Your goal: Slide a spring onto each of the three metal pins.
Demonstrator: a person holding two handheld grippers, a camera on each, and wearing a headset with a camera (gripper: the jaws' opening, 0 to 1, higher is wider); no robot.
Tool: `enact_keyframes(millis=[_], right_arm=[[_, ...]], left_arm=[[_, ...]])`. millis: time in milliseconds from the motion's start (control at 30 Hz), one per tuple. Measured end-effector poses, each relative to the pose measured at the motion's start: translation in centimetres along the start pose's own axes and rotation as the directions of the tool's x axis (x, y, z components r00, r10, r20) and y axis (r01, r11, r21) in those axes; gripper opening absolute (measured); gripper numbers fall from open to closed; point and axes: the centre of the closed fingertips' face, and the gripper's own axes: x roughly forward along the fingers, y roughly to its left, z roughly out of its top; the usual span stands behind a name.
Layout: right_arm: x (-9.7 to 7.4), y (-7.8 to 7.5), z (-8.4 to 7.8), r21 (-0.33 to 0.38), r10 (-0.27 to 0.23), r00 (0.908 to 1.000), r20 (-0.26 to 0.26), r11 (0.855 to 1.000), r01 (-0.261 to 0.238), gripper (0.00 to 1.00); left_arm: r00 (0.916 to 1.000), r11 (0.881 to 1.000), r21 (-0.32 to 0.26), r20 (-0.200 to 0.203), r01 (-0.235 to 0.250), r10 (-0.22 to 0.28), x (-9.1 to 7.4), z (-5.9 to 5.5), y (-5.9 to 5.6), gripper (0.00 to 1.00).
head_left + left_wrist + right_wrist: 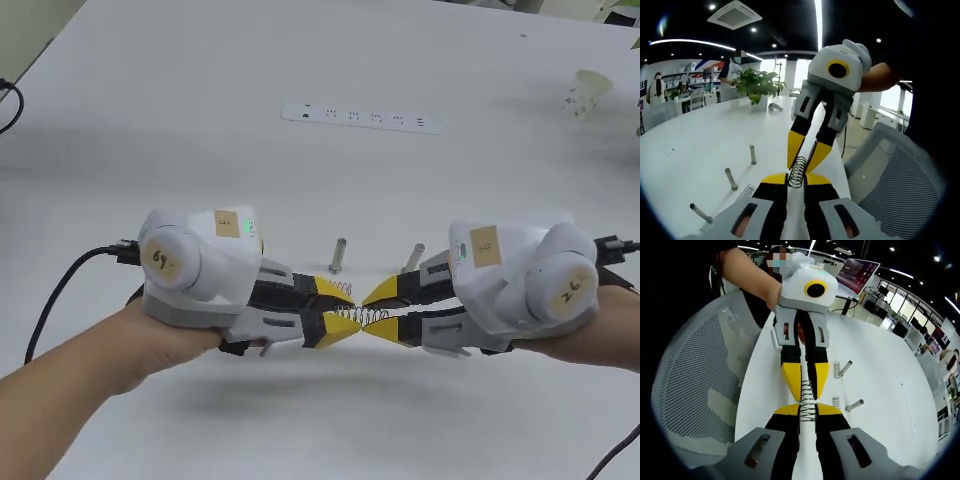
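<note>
1. At the left of the head view, a person's left hand (160, 342) holds the left gripper (338, 310). It has a white body and black jaws with yellow tips, and it points right over the white desk (200, 150).
2. Its jaws are drawn in to a narrow gap and pinch one end of a small metal spring (366, 318). In the left gripper view the coil sits wedged between the yellow tips.
3. The spring lies level between the two grippers, whose tips nearly meet, at the middle near edge of the desk.
4. Just behind the tips, the metal pins (731, 179) stand upright on the desk, three in a row in the left gripper view. Two loose springs (837, 369) lie on the desk, each just beside a pin.
5. On the right, the right gripper (383, 310) points left. Its jaws are likewise nearly closed and clamp the other end of the spring.
6. Farther back lie a white power strip (360, 117) and, at far right, a tipped paper cup (590, 88).
</note>
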Motion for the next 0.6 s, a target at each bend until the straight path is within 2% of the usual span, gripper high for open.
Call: enact_keyframes(millis=[233,400,600], right_arm=[[0.1,0.3,-0.2,-0.003,-0.002,1.0000,-0.007,1.000,0.002,0.09],[0.3,0.5,-1.0,0.002,0.000,0.9997,-0.025,1.000,0.000,0.09],[0.2,0.6,-1.4,0.025,0.001,0.9996,-0.029,1.000,0.000,0.09]], left_arm=[[0.9999,1.000,-0.012,0.002,0.013,-0.013,0.0,-0.1,-0.4,0.03],[0.9996,0.999,-0.042,0.005,0.029,-0.029,0.3,-0.5,-0.6,0.03],[0.9993,0.998,-0.045,0.003,0.038,-0.038,0.4,-0.6,-0.7,0.03]])
